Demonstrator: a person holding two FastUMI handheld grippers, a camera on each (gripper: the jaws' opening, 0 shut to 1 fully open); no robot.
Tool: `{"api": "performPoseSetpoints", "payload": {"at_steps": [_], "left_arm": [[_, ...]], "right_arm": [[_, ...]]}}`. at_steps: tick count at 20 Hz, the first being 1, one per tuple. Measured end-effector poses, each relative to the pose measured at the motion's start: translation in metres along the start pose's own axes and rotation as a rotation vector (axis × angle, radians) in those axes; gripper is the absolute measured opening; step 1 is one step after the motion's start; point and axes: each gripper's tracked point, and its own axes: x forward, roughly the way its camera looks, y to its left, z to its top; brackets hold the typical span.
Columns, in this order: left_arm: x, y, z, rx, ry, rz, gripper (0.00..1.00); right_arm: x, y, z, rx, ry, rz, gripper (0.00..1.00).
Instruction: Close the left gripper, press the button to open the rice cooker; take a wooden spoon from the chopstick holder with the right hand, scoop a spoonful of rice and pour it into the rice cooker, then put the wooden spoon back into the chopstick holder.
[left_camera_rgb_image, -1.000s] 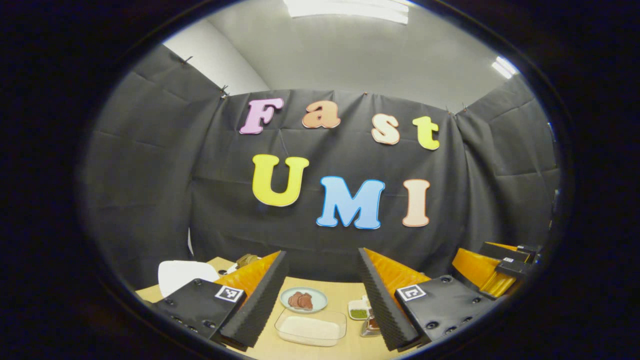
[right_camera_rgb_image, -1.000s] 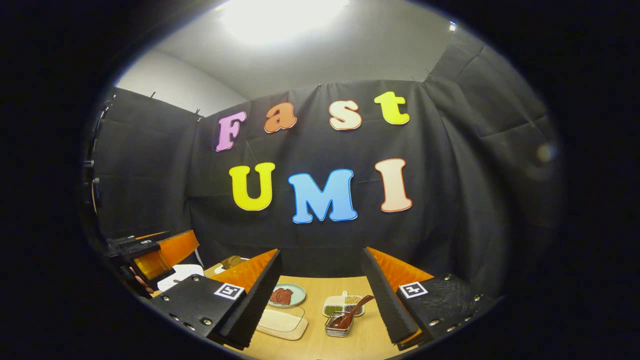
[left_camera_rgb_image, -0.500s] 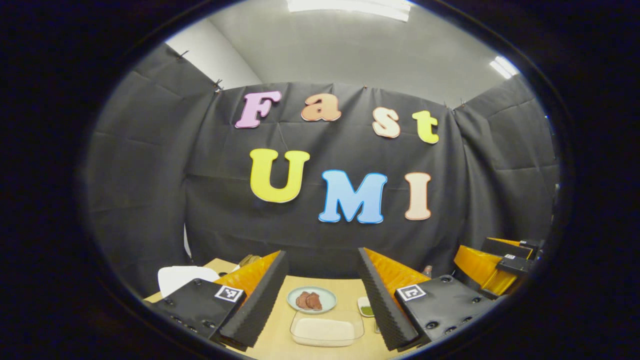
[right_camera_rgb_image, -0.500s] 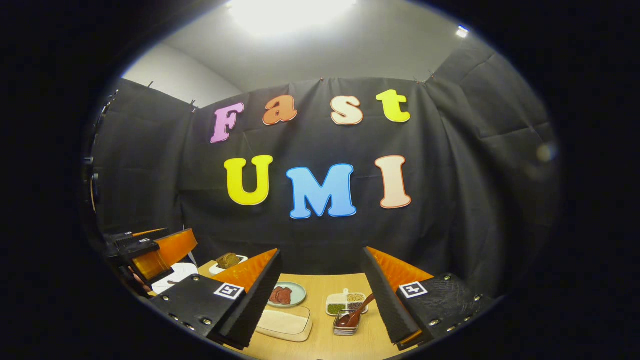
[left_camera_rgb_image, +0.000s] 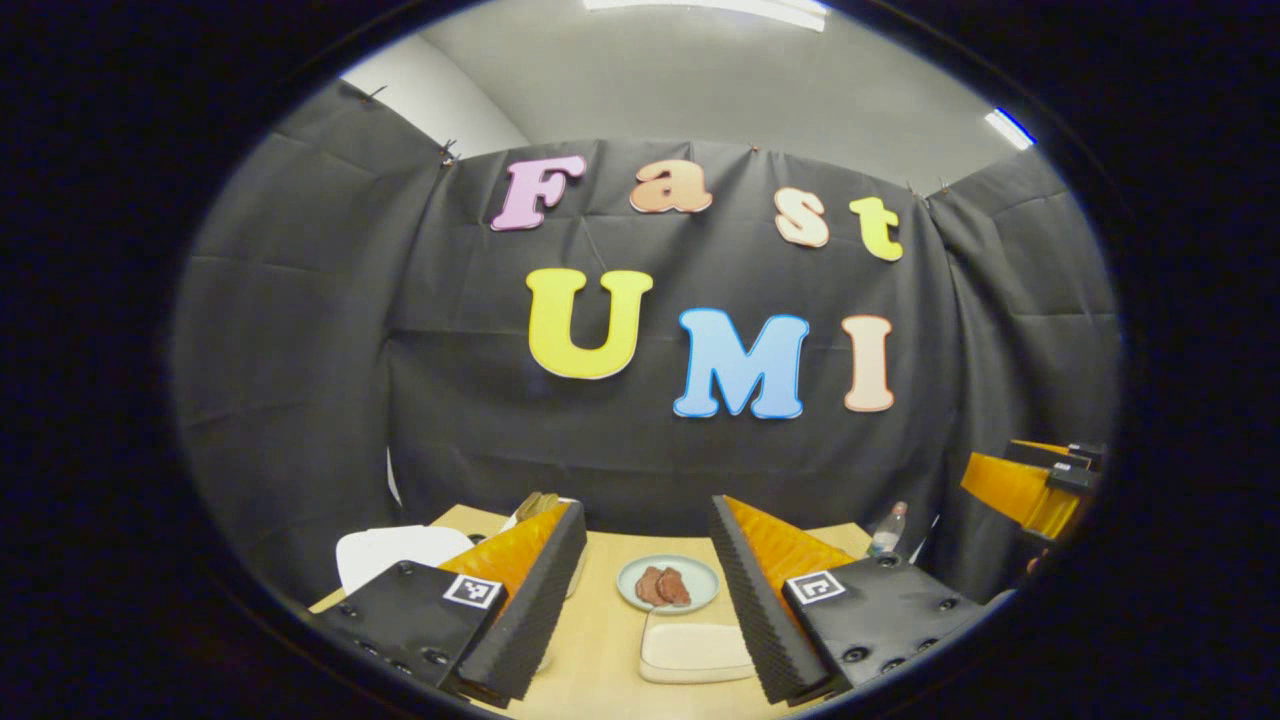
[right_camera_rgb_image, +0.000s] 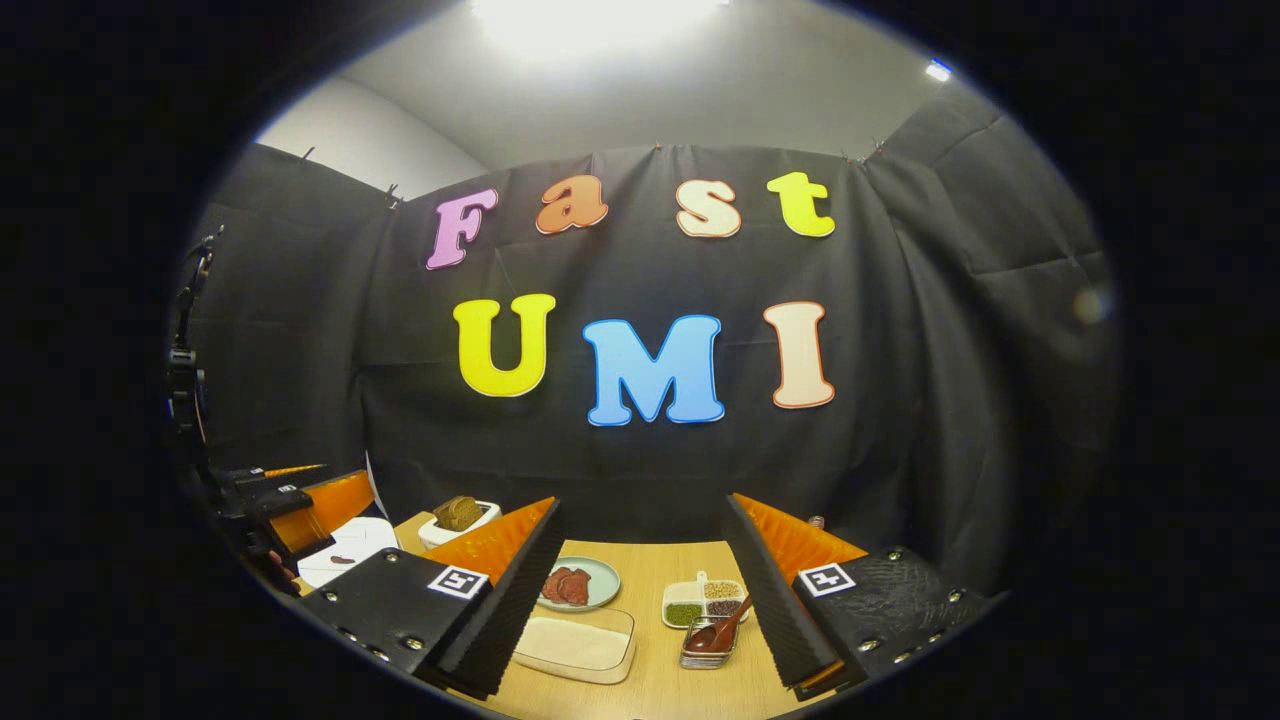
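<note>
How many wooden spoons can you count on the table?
1: the wooden spoon leans in the chopstick holder, in front of the divided dish, between the right gripper fingers. Others may be hidden.

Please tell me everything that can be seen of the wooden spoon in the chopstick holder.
In the right gripper view, the wooden spoon looks dark reddish-brown and glossy. Its bowl rests low inside the chopstick holder, a small see-through container on the pale wooden table. Its handle slants up and to the right, past the holder's rim, toward a divided dish of grains behind. No gripper touches it; the right gripper is open, with the spoon seen between its fingers, farther off.
</note>
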Motion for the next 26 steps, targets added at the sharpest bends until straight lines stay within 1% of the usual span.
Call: {"api": "performPoseSetpoints", "payload": {"at_steps": [1,3,5,6,8,9,10,12,18,20,22,23,24,25,26], "left_arm": [[0.0,0.006,-0.009,0.015,0.029,0.005,0.88],[0.001,0.019,-0.025,0.006,0.08,0.004,0.67],[0.005,0.03,-0.054,-0.035,0.172,-0.021,0.44],[0.009,0.046,-0.072,-0.049,0.221,-0.005,0.33],[0.013,0.089,-0.091,-0.065,0.281,0.075,0.1],[-0.005,0.102,-0.083,-0.093,0.308,0.096,0.09],[0.013,0.12,-0.101,-0.13,0.331,0.109,0.08],[0.022,0.15,-0.115,-0.19,0.359,0.145,0.08],[0.034,0.22,-0.164,-0.264,0.516,0.24,0.09],[0.04,0.235,-0.177,-0.254,0.548,0.254,0.09],[0.047,0.244,-0.188,-0.215,0.577,0.259,0.07],[0.052,0.243,-0.191,-0.214,0.586,0.255,0.09],[0.057,0.24,-0.193,-0.216,0.591,0.248,0.07],[0.062,0.239,-0.197,-0.215,0.596,0.247,0.09],[0.066,0.239,-0.205,-0.21,0.609,0.25,0.09]], "right_arm": [[0.001,0.003,-0.002,0.0,0.005,0.004,0.97],[0.003,0.01,-0.007,-0.007,0.015,0.021,0.97],[0.005,0.016,-0.011,-0.024,0.023,0.035,0.97],[0.005,0.018,-0.014,-0.03,0.027,0.043,0.97],[0.005,0.021,-0.021,-0.042,0.042,0.056,0.97],[0.005,0.021,-0.023,-0.047,0.049,0.059,0.97],[0.005,0.02,-0.025,-0.049,0.053,0.061,0.97],[0.005,0.018,-0.029,-0.048,0.066,0.059,0.97],[0.003,0.009,-0.043,-0.044,0.108,0.053,0.97],[0.001,0.005,-0.046,-0.046,0.117,0.046,0.97],[-0.001,0.003,-0.05,-0.05,0.127,0.036,0.97],[-0.001,0.001,-0.052,-0.051,0.133,0.032,0.97],[-0.002,0.0,-0.054,-0.053,0.139,0.029,0.97],[-0.004,-0.002,-0.055,-0.054,0.144,0.025,0.97],[-0.005,-0.004,-0.055,-0.057,0.146,0.019,0.97]]}}
